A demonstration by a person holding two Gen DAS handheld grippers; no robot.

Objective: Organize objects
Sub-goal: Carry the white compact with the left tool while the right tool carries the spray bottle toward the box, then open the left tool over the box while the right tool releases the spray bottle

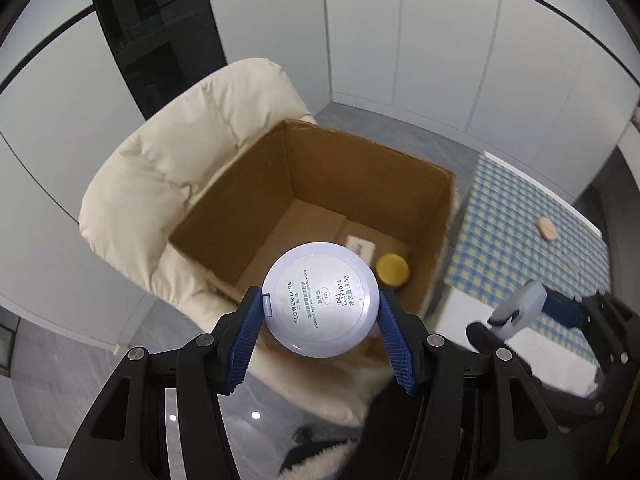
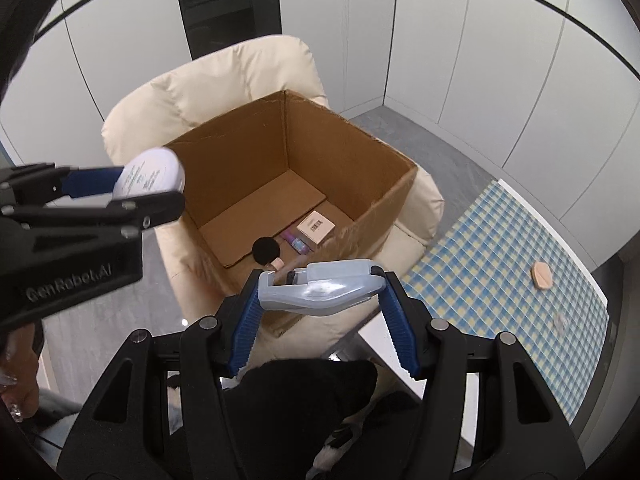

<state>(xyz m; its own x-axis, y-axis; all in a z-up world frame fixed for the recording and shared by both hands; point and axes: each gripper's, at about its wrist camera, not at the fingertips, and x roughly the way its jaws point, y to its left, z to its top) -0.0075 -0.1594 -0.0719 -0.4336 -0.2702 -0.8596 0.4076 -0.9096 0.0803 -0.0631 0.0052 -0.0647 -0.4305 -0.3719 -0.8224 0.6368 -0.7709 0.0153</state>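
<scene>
My left gripper point(image 1: 322, 312) is shut on a round pale-lilac powder compact point(image 1: 320, 300), held over the near rim of an open cardboard box point(image 1: 320, 168). In the right wrist view that compact point(image 2: 150, 176) hangs over the box's left corner. My right gripper point(image 2: 322, 292) is shut on a pale-blue plastic clamp-shaped tool point(image 2: 324, 286), just short of the box's near wall point(image 2: 360, 224). Inside the box lie a yellow-lidded jar point(image 1: 393, 270), a small white carton point(image 2: 316, 227), a black puff brush point(image 2: 266, 250) and a small purple bottle point(image 2: 298, 245).
The box rests on a cream padded armchair point(image 1: 168, 160). To the right stands a table with a blue-and-yellow checked cloth point(image 2: 500, 264), where a peach-coloured sponge point(image 2: 541, 275) lies. White wall panels and a dark doorway stand behind. A person's hand point(image 2: 18, 396) shows at the lower left.
</scene>
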